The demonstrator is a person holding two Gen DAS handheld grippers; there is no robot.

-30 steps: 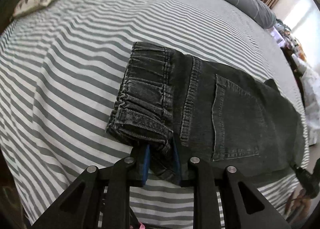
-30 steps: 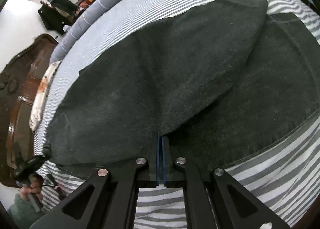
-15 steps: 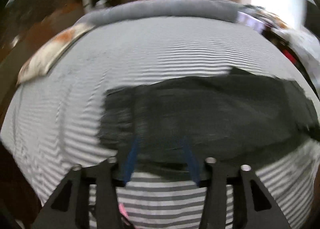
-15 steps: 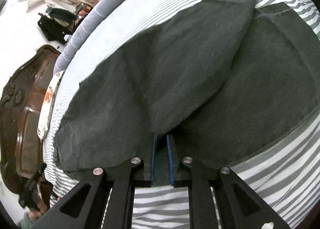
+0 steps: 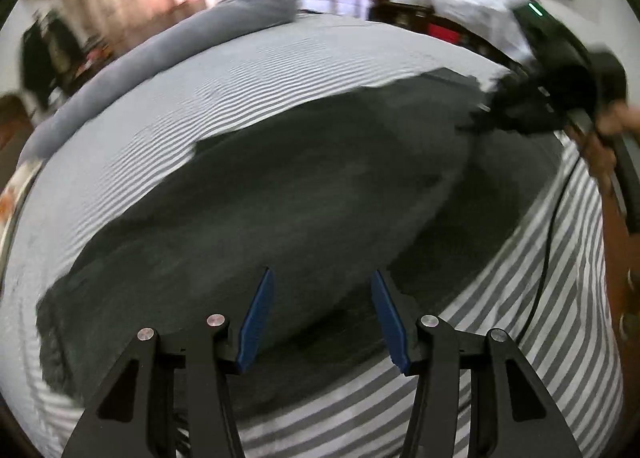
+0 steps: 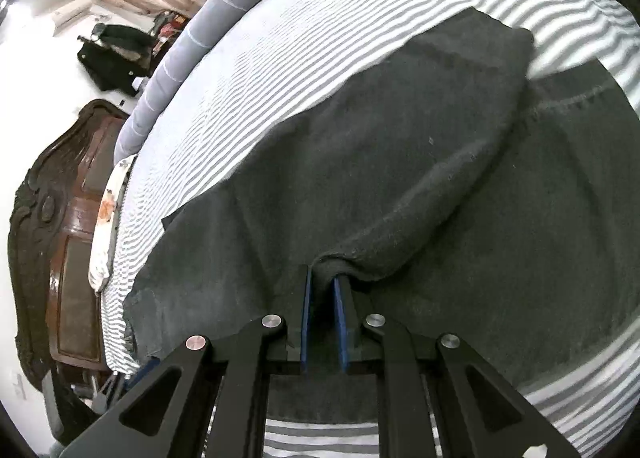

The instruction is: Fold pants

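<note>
We note the left gripper (image 5: 322, 314) has released the pants (image 5: 280, 197), now hovering empty; the right gripper (image 6: 323, 314) still pinches the fold, loosening.

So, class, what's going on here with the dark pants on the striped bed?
A person with a gripper in each hand is folding dark pants on a striped bedsheet. The pants lie folded lengthwise. The left gripper is open over them and has just been opening, with nothing pinched. The right gripper is nearly closed, with a fold of the fabric bunched between its pads.
</note>
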